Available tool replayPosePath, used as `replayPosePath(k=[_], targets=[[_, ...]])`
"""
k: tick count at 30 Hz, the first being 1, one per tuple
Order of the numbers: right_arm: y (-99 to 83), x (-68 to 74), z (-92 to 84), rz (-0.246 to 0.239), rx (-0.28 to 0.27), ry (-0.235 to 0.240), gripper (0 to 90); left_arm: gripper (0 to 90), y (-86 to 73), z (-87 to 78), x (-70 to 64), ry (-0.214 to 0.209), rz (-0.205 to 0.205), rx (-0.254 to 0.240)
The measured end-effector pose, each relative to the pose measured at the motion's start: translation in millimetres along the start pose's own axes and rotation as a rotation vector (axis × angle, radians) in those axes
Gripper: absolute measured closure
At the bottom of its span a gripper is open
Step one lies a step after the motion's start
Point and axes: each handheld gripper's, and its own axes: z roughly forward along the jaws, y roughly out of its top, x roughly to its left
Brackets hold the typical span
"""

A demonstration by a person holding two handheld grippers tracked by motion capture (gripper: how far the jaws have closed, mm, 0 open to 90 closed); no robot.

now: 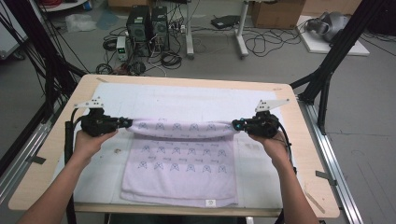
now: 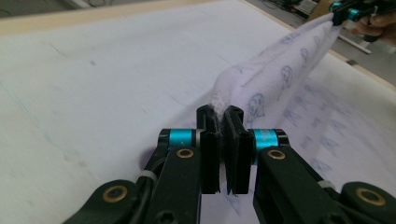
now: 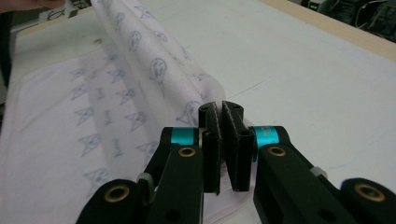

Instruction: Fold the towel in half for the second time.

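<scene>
A pale lilac towel [image 1: 182, 163] printed with small blue figures lies on the white mat, its far edge lifted and stretched in a band [image 1: 182, 128] between both grippers. My left gripper [image 1: 127, 122] is shut on the towel's far left corner; in the left gripper view the cloth [image 2: 261, 88] is pinched between the pads at my left gripper [image 2: 223, 114]. My right gripper [image 1: 237, 125] is shut on the far right corner, with the towel [image 3: 154, 65] running away from my right gripper [image 3: 221, 109]. The near half of the towel rests flat on the mat.
A white mat [image 1: 140, 95] covers the wooden table [image 1: 84, 86]. A small label [image 1: 210, 202] sits at the towel's near edge. Beyond the table, computer towers [image 1: 147, 25], cables and black frame legs [image 1: 327, 70] stand on the floor.
</scene>
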Motion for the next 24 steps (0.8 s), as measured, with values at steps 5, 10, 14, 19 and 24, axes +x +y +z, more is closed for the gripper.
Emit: replayPosePath(k=[5, 10, 14, 19, 24], targets=[[-18.8, 27.6, -7.7, -0.03, 0.002, 0.035, 86.2, 84.8, -35.8, -12.7, -17.9, -0.043, -0.036, 0.009], [-45.3, 48.5, -11.7, -0.036, 0.033, 0.064, 86.0, 81.9, -65.3, -18.7, -34.6, -0.058, -0.037, 0.066], [-63.5, 55.2, -14.1, -0.019, 0.048, 0.087, 74.8, 66.2, -73.1, -24.2, -44.0, -0.037, -0.011, 0.11], [-59.1, 58.4, -21.6, -0.018, 0.011, 0.069, 68.6, 58.5, -61.6, -24.8, -50.2, -0.01, 0.034, 0.108], [-57.5, 63.8, -5.4, -0.064, 0.064, 0.082, 65.0, 65.0, -57.5, -11.5, -55.6, -0.035, 0.078, 0.125]])
